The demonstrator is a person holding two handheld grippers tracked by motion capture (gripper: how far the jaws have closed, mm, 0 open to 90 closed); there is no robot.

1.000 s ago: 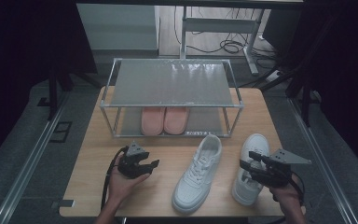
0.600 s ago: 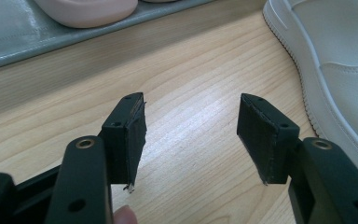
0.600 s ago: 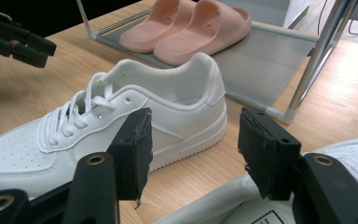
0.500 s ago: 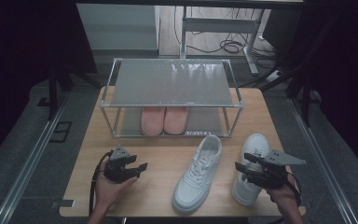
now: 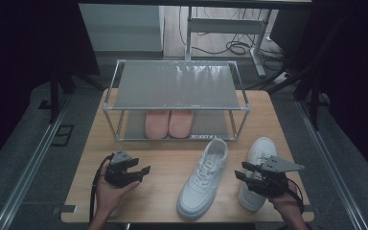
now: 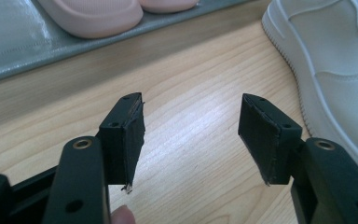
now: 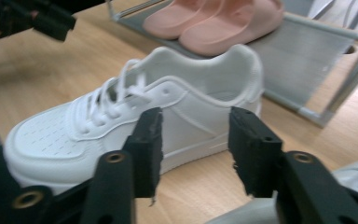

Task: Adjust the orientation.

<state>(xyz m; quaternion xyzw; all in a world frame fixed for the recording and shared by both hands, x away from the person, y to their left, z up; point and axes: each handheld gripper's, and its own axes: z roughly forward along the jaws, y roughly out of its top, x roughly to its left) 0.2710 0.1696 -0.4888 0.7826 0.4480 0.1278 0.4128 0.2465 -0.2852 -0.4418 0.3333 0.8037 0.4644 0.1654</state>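
Observation:
Two white sneakers lie on the wooden table, one in the middle (image 5: 203, 177) and one to its right (image 5: 261, 151). My left gripper (image 5: 143, 166) is left of the middle sneaker and points at it. It is open, its jaws have just been opening, and only bare wood shows between the pads (image 6: 191, 135). My right gripper (image 5: 240, 171) hovers over the right sneaker's toe and points left at the middle sneaker (image 7: 121, 116). That gripper (image 7: 193, 135) is open too; its jaws have just been closing, with nothing between them.
A metal two-shelf rack (image 5: 177, 86) stands at the back of the table, with pink slippers (image 5: 168, 123) on its lower shelf. The table's near edge (image 5: 187, 218) runs just below both hands. Bare wood lies between the left gripper and the middle sneaker.
My left gripper has drawn back to the left, away from the middle sneaker. My right gripper has shifted a little left and toward the near edge.

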